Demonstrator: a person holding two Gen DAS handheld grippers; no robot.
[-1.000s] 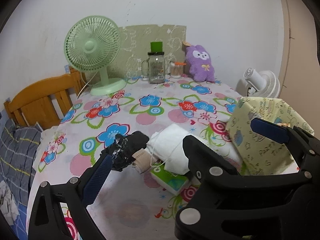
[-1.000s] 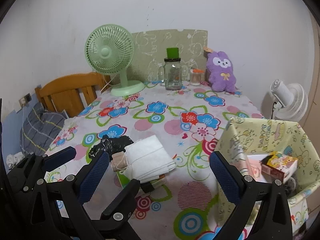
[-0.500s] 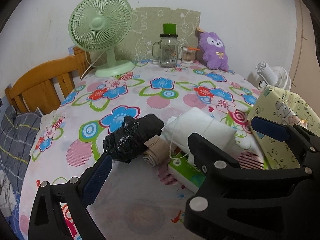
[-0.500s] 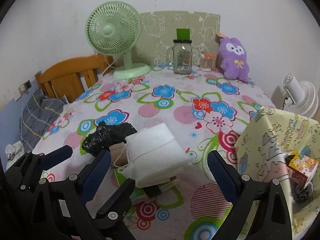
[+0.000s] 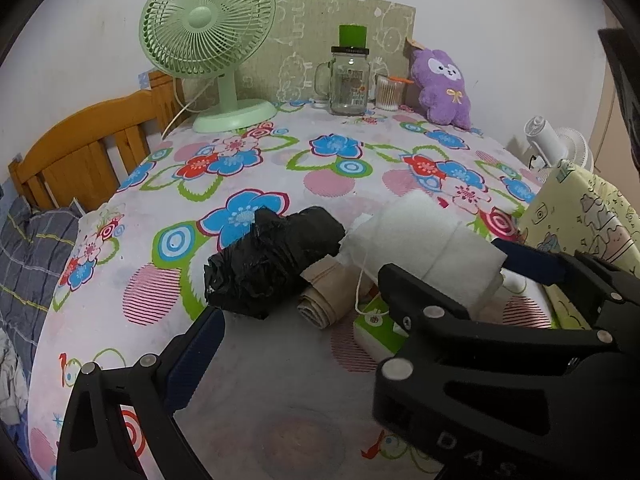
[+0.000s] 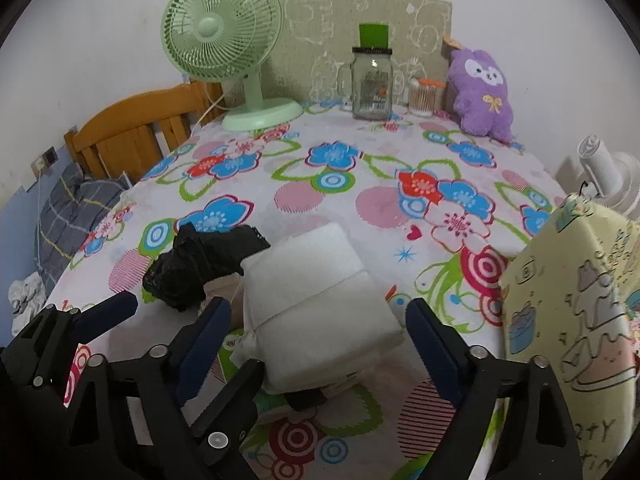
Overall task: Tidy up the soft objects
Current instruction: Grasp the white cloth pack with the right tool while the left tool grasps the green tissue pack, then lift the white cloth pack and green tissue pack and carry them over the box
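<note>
A pile lies on the flowered tablecloth [image 5: 328, 160]: a crumpled black bag [image 5: 268, 264], a rolled beige cloth [image 5: 324, 300], a folded white cloth tied with string [image 5: 420, 248] and a green tissue pack [image 5: 380, 328] under it. My left gripper [image 5: 360, 292] is open, low over the table, its jaws spanning the beige roll and the bag's near end. My right gripper [image 6: 320, 324] is open with the white cloth [image 6: 316, 292] between its fingers. The black bag [image 6: 200, 264] lies to its left, and the left gripper's blue pads [image 6: 104, 312] show beside it.
A yellow printed fabric bin [image 6: 572, 300] stands at the table's right edge. At the back stand a green fan [image 5: 212, 40], a glass jar [image 5: 348, 80], a cotton swab cup [image 5: 388, 92] and a purple plush [image 5: 440, 88]. A wooden chair [image 5: 80, 148] is left, a white fan [image 6: 600, 168] right.
Both grippers have moved forward and lower toward the pile. The white cloth now sits between the right fingers, and the bag and beige roll lie close before the left jaws.
</note>
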